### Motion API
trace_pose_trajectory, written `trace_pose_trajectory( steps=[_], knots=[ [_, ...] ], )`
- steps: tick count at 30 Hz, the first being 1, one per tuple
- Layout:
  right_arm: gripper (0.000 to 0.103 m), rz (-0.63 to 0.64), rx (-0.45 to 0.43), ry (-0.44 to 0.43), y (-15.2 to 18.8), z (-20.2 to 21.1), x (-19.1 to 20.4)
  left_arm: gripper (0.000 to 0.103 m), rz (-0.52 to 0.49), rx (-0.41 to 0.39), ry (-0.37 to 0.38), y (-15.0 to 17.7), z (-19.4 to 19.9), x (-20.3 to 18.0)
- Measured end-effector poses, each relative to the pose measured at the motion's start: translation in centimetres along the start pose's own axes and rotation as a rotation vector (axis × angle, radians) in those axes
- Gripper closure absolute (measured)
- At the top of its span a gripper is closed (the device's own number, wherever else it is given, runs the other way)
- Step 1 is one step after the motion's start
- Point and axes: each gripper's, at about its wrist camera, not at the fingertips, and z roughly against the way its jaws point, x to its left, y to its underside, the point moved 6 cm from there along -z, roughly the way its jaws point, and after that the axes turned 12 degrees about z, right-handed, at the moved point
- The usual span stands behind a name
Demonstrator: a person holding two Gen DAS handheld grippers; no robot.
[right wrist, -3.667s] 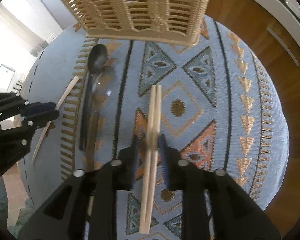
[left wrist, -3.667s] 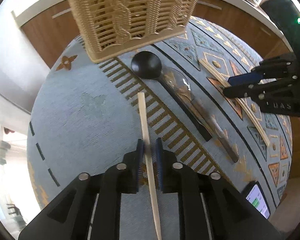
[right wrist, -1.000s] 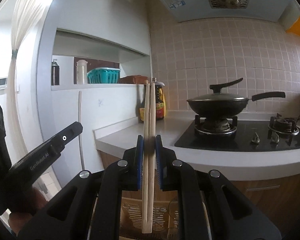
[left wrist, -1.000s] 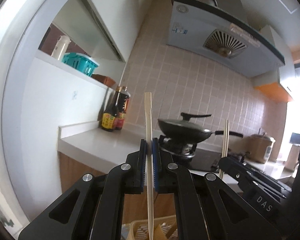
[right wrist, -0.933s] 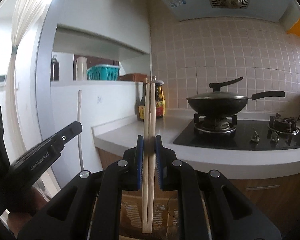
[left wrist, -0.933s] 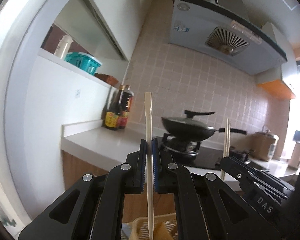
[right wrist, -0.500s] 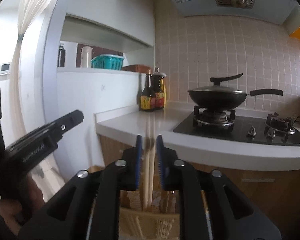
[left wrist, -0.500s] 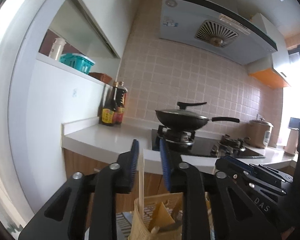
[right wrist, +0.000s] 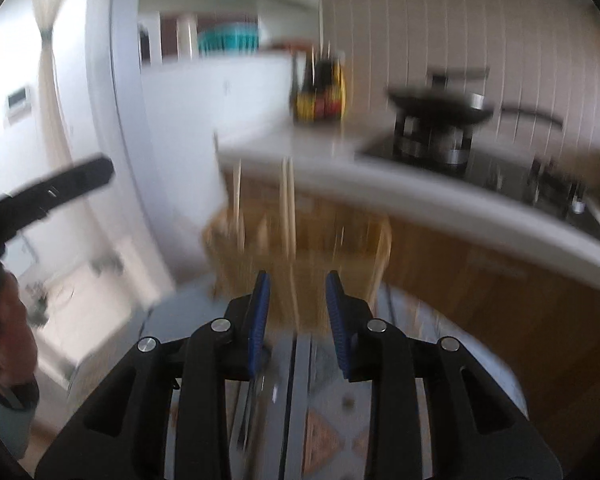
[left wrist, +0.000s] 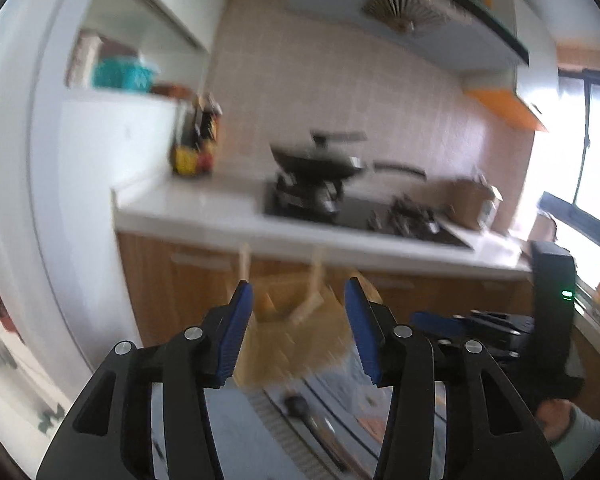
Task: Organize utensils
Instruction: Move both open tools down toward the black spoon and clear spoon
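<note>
Both grippers stand with their jaws spread and nothing between them: the left gripper [left wrist: 298,328] and the right gripper [right wrist: 298,322] each point toward the woven basket [right wrist: 300,256], which sits on the far part of the patterned tablecloth [right wrist: 324,440], in front of the kitchen counter [left wrist: 204,216]. The pale chopsticks [right wrist: 288,208] stand upright in the basket, with one more thin stick [right wrist: 238,204] to their left; motion blur hides whether they lean on a divider. What remains for the task appears to be the dark spoon [left wrist: 300,408] lying on the cloth near the basket, its bowl toward the basket and its handle running nearer and to the right. It looks black and glossy, probably hard plastic or lacquered wood, so it should be light and stiff but rather slippery under the blue pads [left wrist: 236,332]. The better hold is likely across the handle's middle, where the section is narrow and flat, not on the rounded bowl, which would tend to squirt out. A second utensil beside it is too blurred to identify.
</note>
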Motion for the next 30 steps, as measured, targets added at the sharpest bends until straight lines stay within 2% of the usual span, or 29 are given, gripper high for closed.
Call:
trace_pose_trajectory(
  steps=[2,4,10,13,14,20,25,30],
  knots=[
    [0.077,-0.04,0.099,-0.063,2.0,-1.0,0.2,0.057,0.017,0.09,0.01,1.4,-0.9,-0.1],
    [0.077,-0.074,0.153,-0.092,4.0,-1.8,0.2,0.057,0.031,0.162,-0.003,3.2,-1.9,0.3],
    [0.077,-0.115,0.261,-0.16,9.2,-3.8,1.0,0.057,0.118,0.354,-0.007,8.3,-5.4,2.2],
    [0.077,-0.121,0.285,-0.182,11.2,-4.3,2.0,0.05,0.161,0.433,-0.037,10.5,-7.6,3.6],
    [0.077,-0.119,0.288,-0.183,11.7,-4.4,2.4,0.047,0.169,0.445,-0.053,11.1,-8.1,3.9],
    [0.077,-0.07,0.292,-0.181,13.5,-5.1,5.0,0.047,0.209,0.506,-0.126,13.8,-12.1,5.9],
    [0.077,-0.006,0.278,-0.089,15.0,-5.3,6.5,0.045,0.146,0.495,-0.191,15.7,-13.5,5.9],
    [0.077,0.055,0.266,-0.036,15.7,-5.5,8.0,0.047,0.15,0.486,-0.213,16.2,-14.2,5.8]
  ],
)
